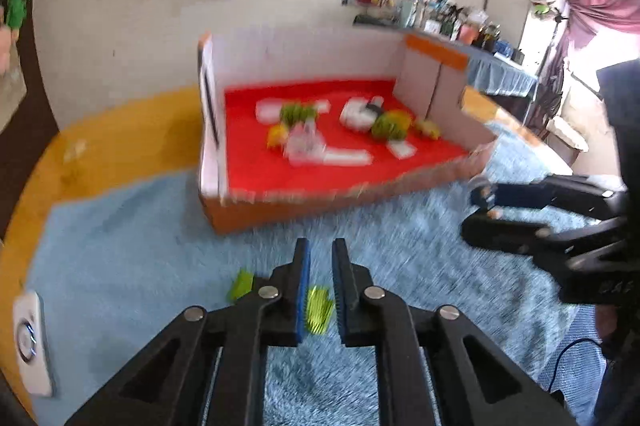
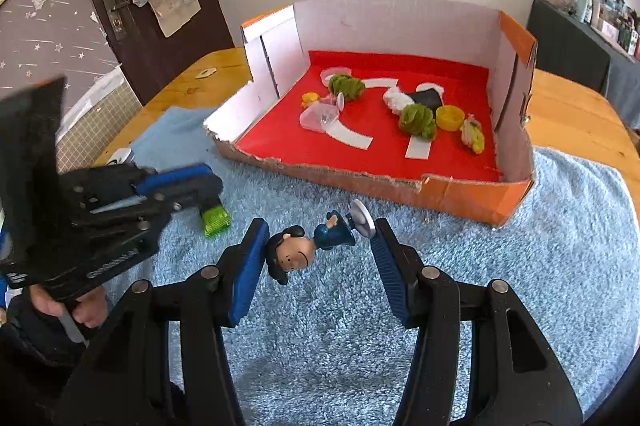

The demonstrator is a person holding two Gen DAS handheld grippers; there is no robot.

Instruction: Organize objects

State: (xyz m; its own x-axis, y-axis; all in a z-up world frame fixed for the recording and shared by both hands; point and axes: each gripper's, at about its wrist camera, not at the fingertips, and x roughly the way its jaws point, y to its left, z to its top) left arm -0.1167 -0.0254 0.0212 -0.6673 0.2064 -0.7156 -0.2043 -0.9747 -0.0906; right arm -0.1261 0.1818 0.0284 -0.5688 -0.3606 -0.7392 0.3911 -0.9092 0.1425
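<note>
A lime-green ribbed toy piece [image 1: 318,310] lies on the blue rug between the fingers of my left gripper [image 1: 321,258], which stands narrowly open above it. It also shows in the right wrist view [image 2: 216,221] under the left gripper [image 2: 192,186]. A small figurine with black hair and a blue body [image 2: 308,246] lies on the rug between the wide-open fingers of my right gripper [image 2: 320,238]. An orange cardboard box with a red floor [image 2: 516,194] holds green fuzzy balls, white pieces and a yellow cap. The box also shows in the left wrist view [image 1: 280,210].
The fluffy blue rug [image 2: 520,266] covers a wooden table [image 2: 568,106]. A white device [image 1: 30,342] lies at the rug's left edge. A second green piece [image 1: 240,284] lies left of my left fingers. A dark door [image 2: 132,26] and a cluttered shelf [image 1: 460,22] stand behind.
</note>
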